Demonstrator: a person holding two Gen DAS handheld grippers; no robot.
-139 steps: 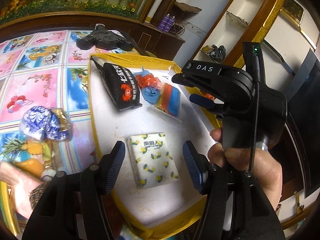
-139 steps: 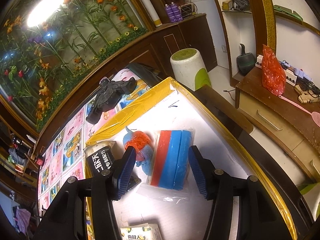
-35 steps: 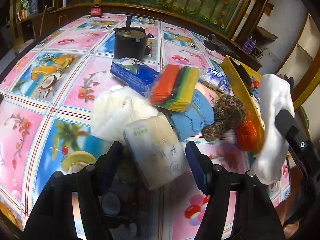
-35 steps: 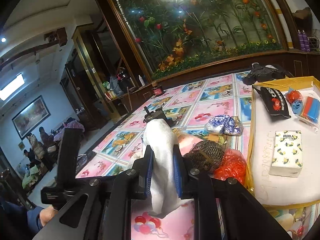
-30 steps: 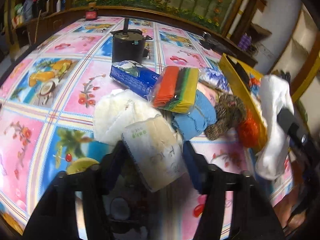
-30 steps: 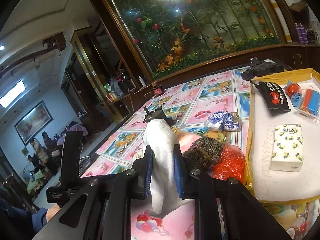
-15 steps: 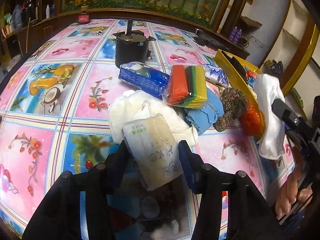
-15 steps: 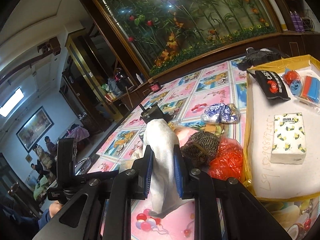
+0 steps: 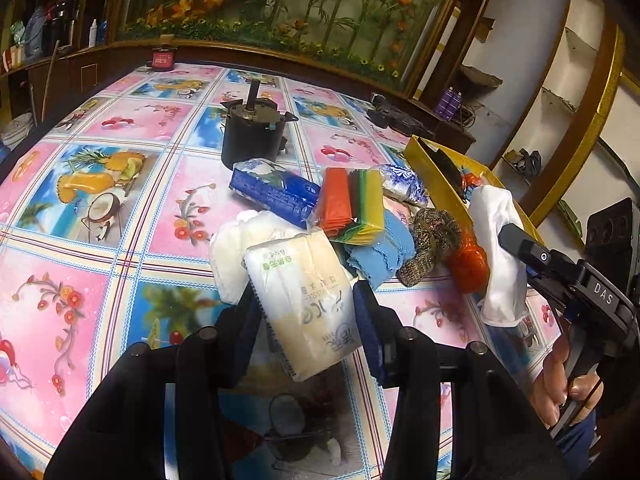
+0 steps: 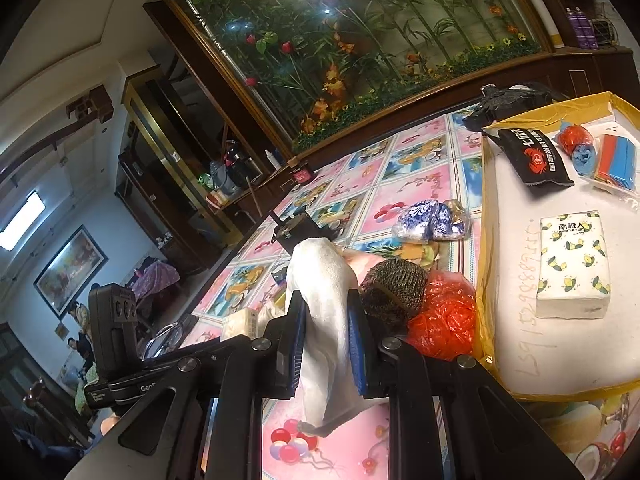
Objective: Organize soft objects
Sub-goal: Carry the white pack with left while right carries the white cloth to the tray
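Jaws closing round tissue pack [image 9: 304, 300]; lower end hidden.

White cloth [image 10: 326, 312] between right fingers [image 10: 357, 344]

white cloth [image 10: 324, 308] lower part hidden behind right gripper [image 10: 326, 344] fingers.

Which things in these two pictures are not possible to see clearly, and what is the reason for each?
- Left wrist view: the white fluffy item is half hidden behind the tissue pack.
- Left wrist view: the tray is edge-on; its contents are mostly hidden.
- Right wrist view: the white cloth covers the pile behind.
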